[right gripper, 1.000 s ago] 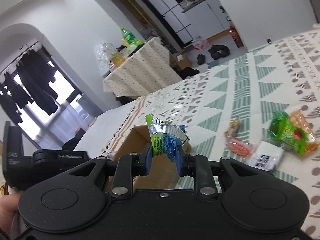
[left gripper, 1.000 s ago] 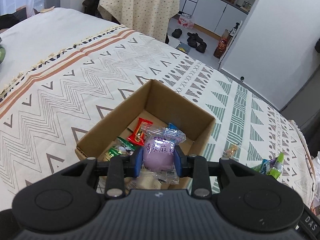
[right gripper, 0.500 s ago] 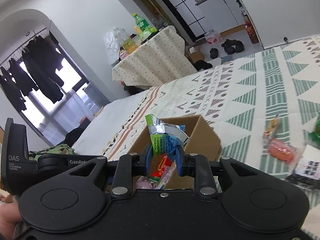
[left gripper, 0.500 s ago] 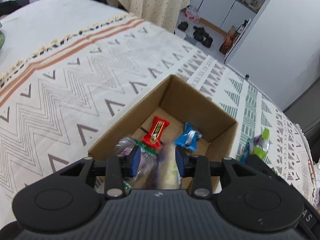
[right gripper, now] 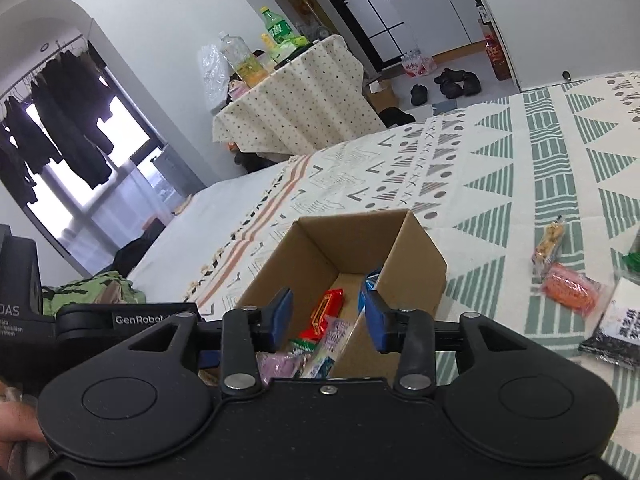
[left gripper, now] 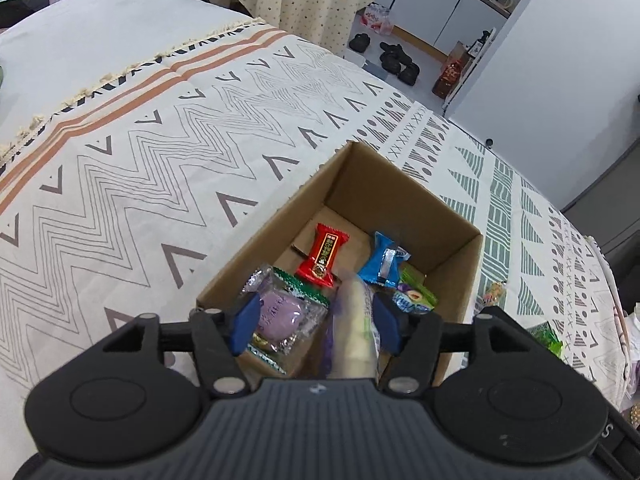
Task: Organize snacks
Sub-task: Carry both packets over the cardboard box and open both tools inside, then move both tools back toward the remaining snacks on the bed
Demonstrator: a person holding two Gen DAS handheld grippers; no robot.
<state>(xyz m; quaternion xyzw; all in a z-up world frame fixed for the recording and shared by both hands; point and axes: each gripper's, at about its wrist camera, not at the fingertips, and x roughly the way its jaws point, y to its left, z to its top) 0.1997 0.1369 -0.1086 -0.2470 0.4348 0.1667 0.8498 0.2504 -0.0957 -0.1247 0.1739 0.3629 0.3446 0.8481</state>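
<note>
An open cardboard box [left gripper: 404,196] sits on the patterned bedspread and holds several snacks: a purple mochi pack [left gripper: 280,312], a red candy [left gripper: 324,254], a blue candy [left gripper: 384,266], a green-blue packet [left gripper: 416,298] and a pale packet [left gripper: 354,332] standing on edge. My left gripper [left gripper: 316,324] is open and empty just above the box's near end. My right gripper [right gripper: 328,320] is open and empty over the same box [right gripper: 416,256], with the red candy [right gripper: 324,314] below it.
Loose snacks lie on the bedspread right of the box: an orange pack [right gripper: 570,290], a nut bar [right gripper: 550,240], a white-and-black packet [right gripper: 618,326]. A cloth-covered table with bottles [right gripper: 296,92] stands beyond the bed. The left gripper body [right gripper: 100,320] is beside my right one.
My left gripper opened and dropped the purple mochi pack into the box. My right gripper moved over the box, opened and let go of the green-blue packet, which now lies inside.
</note>
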